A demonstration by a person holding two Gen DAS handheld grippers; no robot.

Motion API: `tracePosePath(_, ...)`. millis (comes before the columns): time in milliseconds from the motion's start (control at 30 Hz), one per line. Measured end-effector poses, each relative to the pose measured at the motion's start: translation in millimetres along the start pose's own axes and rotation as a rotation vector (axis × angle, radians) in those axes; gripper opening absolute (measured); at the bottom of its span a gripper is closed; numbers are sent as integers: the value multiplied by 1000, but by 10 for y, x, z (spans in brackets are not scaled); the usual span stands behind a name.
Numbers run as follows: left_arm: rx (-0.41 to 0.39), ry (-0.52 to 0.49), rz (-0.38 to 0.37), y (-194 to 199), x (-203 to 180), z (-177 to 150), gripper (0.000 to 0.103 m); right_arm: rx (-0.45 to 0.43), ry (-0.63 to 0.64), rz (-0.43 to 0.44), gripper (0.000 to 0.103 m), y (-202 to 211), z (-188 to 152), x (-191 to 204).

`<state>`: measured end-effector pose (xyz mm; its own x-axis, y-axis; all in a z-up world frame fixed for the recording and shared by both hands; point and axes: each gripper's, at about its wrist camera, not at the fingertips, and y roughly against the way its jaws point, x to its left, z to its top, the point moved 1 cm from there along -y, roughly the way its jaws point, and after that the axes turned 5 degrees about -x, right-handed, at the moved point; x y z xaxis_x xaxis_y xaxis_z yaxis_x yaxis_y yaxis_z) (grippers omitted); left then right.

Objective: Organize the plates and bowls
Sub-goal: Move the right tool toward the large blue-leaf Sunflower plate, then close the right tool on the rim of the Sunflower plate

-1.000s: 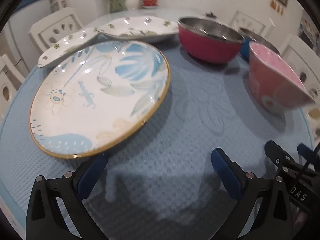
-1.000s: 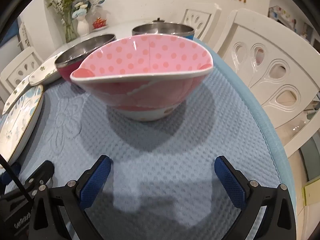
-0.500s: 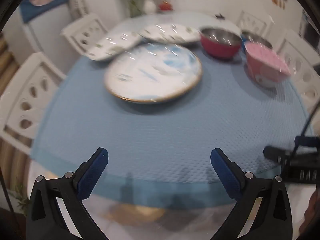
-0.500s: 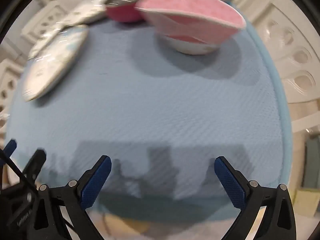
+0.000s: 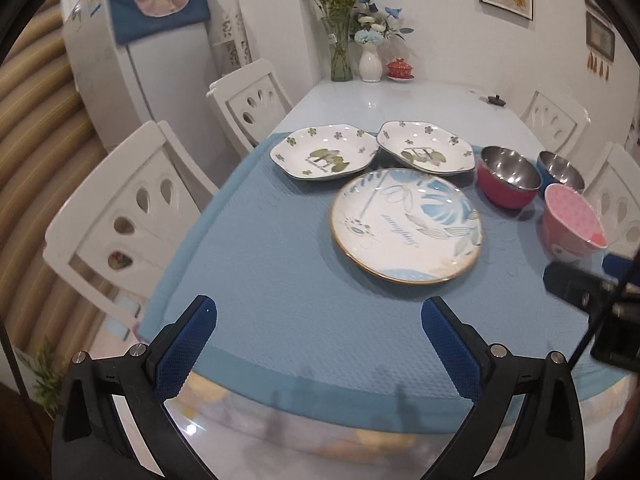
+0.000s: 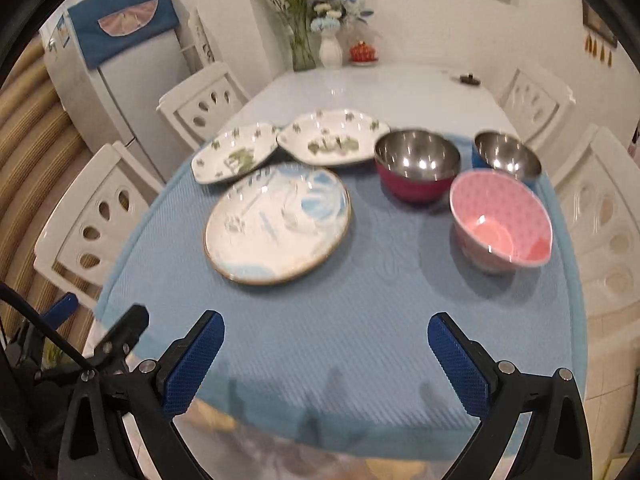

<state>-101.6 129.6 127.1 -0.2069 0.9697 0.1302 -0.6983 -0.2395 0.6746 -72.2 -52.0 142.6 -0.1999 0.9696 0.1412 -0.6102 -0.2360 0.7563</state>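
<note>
Hovering at the table [image 6: 360, 92] edge, both grippers' fingers [image 6: 456, 356] spread and empty; best to square on the pink bowl [image 6: 502, 226] ahead-right, pinching its rim.

1. The left gripper [image 5: 319, 338] has a black frame that branches into two angled arms, each with triangular cut-outs.
2. Its fingers [image 5: 186, 346] carry dark blue pads with a fine cross-hatched texture.
3. Round silver screws sit at the joints behind each pad.
4. The right gripper [image 6: 326, 354] is built alike: black arms, blue textured pads, silver screw heads.
5. Seen from the other camera, each gripper shows a black block body and a thin black cable.
</note>
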Motion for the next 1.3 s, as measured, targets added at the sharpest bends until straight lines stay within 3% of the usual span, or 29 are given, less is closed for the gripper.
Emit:
tracePosePath(333, 12, 29, -82, -418, 326, 246, 102, 30, -47, -80, 102, -411, 286, 152)
tracePosePath(700, 8, -35, -153, -766, 478, 566, 102, 19, -114, -144, 102, -630, 565, 194)
tracePosePath(1300, 119, -45, -279, -1533, 409, 725, 102, 126, -161, -181, 102, -1198, 719, 121)
